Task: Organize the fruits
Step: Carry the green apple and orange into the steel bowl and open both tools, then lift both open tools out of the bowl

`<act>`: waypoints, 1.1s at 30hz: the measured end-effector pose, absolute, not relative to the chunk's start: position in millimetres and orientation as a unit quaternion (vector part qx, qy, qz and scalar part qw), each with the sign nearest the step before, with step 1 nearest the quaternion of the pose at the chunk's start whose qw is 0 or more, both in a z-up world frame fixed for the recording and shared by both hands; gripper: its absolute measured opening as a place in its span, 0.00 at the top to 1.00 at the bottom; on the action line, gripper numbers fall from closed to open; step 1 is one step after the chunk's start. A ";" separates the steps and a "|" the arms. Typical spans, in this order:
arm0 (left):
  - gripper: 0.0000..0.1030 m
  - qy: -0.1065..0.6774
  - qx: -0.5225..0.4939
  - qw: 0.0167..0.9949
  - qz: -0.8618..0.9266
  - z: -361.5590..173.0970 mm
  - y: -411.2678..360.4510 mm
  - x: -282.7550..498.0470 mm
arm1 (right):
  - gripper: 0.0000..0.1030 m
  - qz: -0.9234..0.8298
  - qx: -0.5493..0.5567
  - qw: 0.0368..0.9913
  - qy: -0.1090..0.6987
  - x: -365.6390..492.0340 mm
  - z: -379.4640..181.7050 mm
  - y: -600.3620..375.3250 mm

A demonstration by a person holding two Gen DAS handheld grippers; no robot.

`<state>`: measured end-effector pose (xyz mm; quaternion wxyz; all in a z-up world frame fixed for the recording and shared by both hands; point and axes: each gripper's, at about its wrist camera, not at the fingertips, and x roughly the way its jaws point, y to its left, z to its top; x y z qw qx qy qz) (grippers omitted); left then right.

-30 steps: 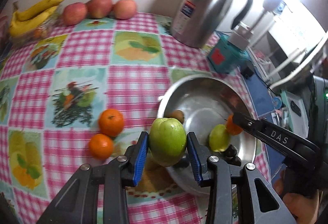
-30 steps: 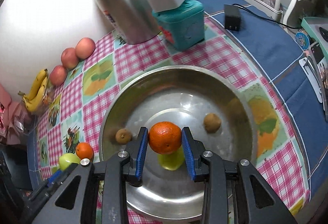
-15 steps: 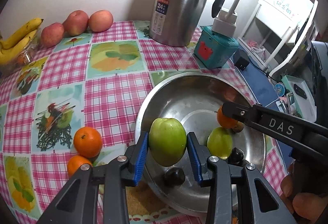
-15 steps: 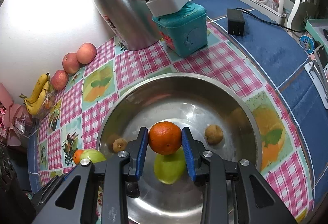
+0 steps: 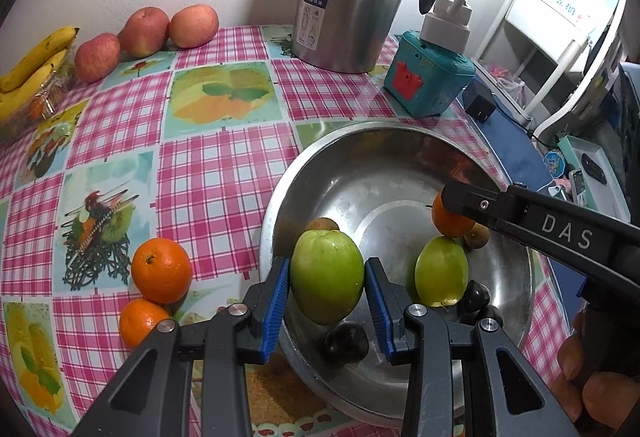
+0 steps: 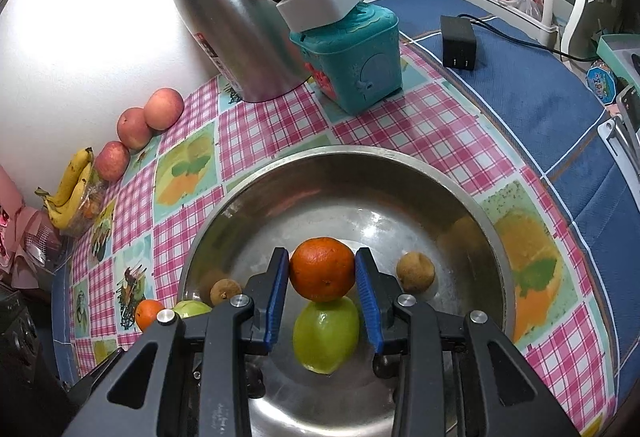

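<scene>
Fruit is being gathered into the steel bowl (image 5: 280, 213), and both carried pieces look ready to be set down. The green fruit (image 5: 326, 275) hangs over the bowl's near-left rim, pinched between the blue pads of the left tongs (image 5: 326, 301). The orange (image 6: 322, 268) sits pinched in the right tongs (image 6: 322, 291), above a second green fruit (image 6: 325, 337) already lying on the bowl floor. Next, I judge, each hand must lower and spread its jaws, the right one shifting aside so the orange does not land on the fruit below. Two more oranges (image 5: 161, 269) wait on the checked cloth (image 5: 216, 177) just left of the bowl.
</scene>
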<state>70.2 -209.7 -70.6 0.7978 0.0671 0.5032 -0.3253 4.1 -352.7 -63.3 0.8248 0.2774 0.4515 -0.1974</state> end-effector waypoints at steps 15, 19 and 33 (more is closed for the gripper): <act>0.53 0.507 0.055 0.794 -0.332 -62.9 -208.8 69.3 | 0.63 -0.198 0.267 0.824 0.459 4.6 -53.8 -350.3; 0.53 0.502 0.054 0.797 -0.330 -54.4 -207.2 69.1 | 0.63 -0.204 0.264 0.823 0.459 1.8 -46.2 -350.2; 0.46 0.524 0.016 0.815 -0.246 -31.0 -164.9 90.3 | 0.63 -0.208 0.250 0.810 0.488 -5.7 -35.1 -338.6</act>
